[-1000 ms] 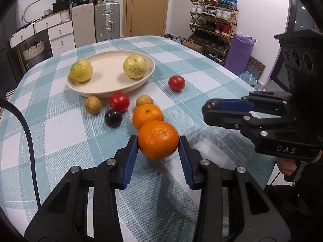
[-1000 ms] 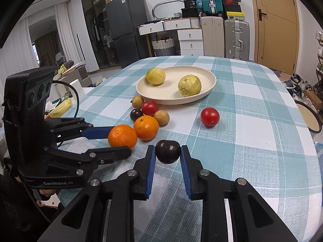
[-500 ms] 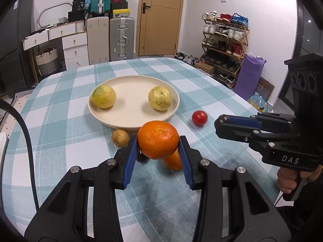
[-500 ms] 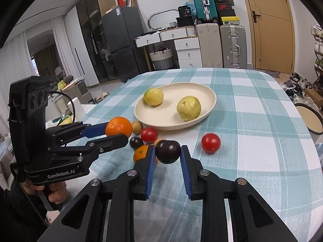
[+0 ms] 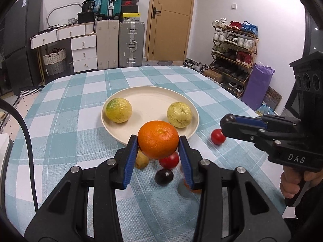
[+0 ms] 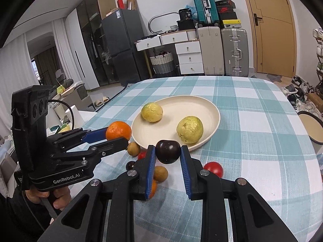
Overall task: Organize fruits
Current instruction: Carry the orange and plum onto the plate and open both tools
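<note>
I'm holding the orange [image 5: 158,139] clamped in my left gripper [image 5: 158,141] and the dark plum [image 6: 168,151] pinched in my right gripper [image 6: 168,153], both hanging above the table with the plate [image 5: 189,109] lying just ahead, mid-frame, left gripper looking nearer.

Both grippers are chunky black plastic with blue pads lining the fingers and silver screw heads at the pivots. The left gripper [image 6: 118,138] says "GenRobot.AI" in white, the right gripper [image 5: 225,121] says "DAS". Each has a pistol-style handle, and a black cable [image 5: 28,145] loops off the left one.
</note>
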{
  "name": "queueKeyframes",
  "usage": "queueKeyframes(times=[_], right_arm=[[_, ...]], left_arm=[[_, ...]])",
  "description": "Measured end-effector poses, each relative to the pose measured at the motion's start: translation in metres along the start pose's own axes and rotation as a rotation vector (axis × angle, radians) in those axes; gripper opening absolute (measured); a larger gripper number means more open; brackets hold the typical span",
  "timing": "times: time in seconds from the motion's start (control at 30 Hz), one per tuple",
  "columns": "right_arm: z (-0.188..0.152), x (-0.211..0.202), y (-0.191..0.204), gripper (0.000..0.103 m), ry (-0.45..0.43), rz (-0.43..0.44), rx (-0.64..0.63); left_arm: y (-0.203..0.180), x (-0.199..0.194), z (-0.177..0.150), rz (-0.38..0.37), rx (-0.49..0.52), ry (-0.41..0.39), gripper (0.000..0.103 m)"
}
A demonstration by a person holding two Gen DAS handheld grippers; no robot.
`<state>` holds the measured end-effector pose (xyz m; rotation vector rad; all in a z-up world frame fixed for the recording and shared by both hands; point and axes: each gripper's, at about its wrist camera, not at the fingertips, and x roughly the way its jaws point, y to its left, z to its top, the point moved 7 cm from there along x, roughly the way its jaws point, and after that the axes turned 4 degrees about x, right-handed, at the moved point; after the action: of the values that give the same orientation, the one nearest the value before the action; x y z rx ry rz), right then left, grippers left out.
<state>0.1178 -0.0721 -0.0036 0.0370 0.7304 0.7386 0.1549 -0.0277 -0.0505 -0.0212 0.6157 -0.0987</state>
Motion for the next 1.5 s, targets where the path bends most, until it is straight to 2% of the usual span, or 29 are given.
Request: queueKeyframes(times=[0.67,1.23,1.5], right_arm=[[0.012,0.042,-0.008,0.026,0.063,-0.012,0.002],[0.014,0.071,-0.011,0.026,0.105,-0.021,0.005],[0.012,0.078,-0.015,0.026,0.118,-0.051,0.003]], left_arm=[[0.031,0.043,0.012,0.03,-0.042,0.016,0.038],[0.039,0.061,0.012,-0.007,-0.079,0.051,0.038],[0.045,0.07,0.014,0.01,-0.084,0.07,0.038]])
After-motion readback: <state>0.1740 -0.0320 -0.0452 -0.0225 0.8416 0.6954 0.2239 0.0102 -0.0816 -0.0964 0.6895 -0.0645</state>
